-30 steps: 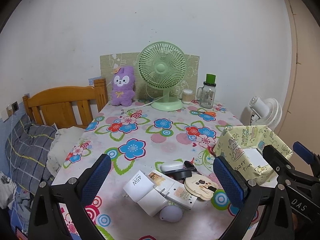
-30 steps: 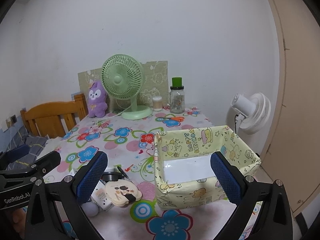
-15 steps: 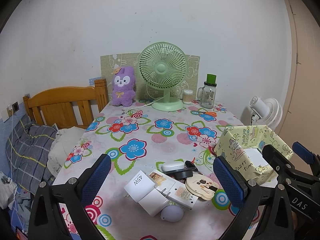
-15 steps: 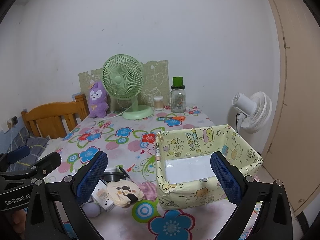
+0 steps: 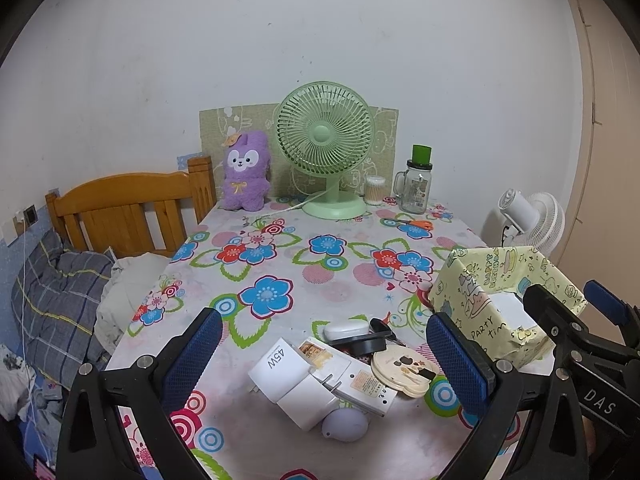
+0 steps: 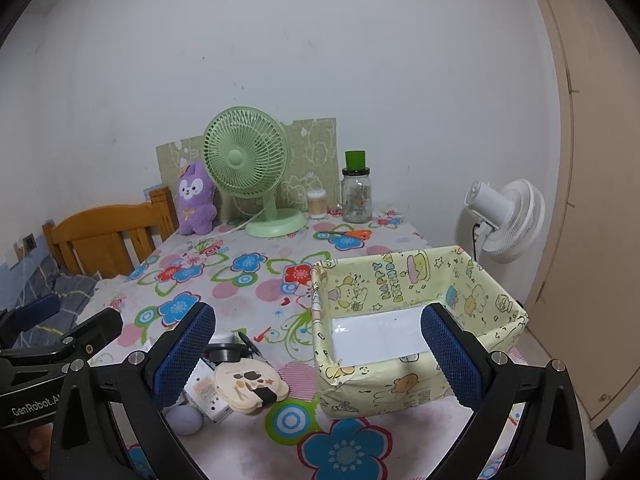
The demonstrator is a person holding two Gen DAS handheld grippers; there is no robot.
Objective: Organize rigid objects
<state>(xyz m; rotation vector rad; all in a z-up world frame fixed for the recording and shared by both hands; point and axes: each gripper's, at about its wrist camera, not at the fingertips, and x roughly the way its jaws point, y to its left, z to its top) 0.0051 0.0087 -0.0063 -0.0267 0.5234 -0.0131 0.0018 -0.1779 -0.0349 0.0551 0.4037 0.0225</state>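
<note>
Near the table's front edge lies a pile of small items: a white 45W charger (image 5: 280, 364), a printed white card box (image 5: 366, 388), a lavender egg-shaped piece (image 5: 345, 424), a cream bear-shaped case (image 5: 402, 368), a black round lid (image 5: 368, 345) and a white earbud case (image 5: 346, 330). My left gripper (image 5: 324, 320) hovers open just before the pile. To the right stands a yellow paper-covered box (image 6: 400, 280), with only its white bottom showing inside. My right gripper (image 6: 318, 310) is open in front of that box, holding nothing.
At the back of the flowered tablecloth (image 5: 280, 268) stand a green fan (image 5: 326, 152), a purple plush (image 5: 245, 172), a cotton-swab tub (image 5: 375, 190) and a glass jar (image 5: 418, 186). Orange scissors (image 5: 416, 224) lie near the jar. A wooden headboard (image 5: 128, 208) is left, a white fan (image 6: 504, 220) right.
Both views have drifted very slightly. Nothing on the table has moved, and both grippers stay open.
</note>
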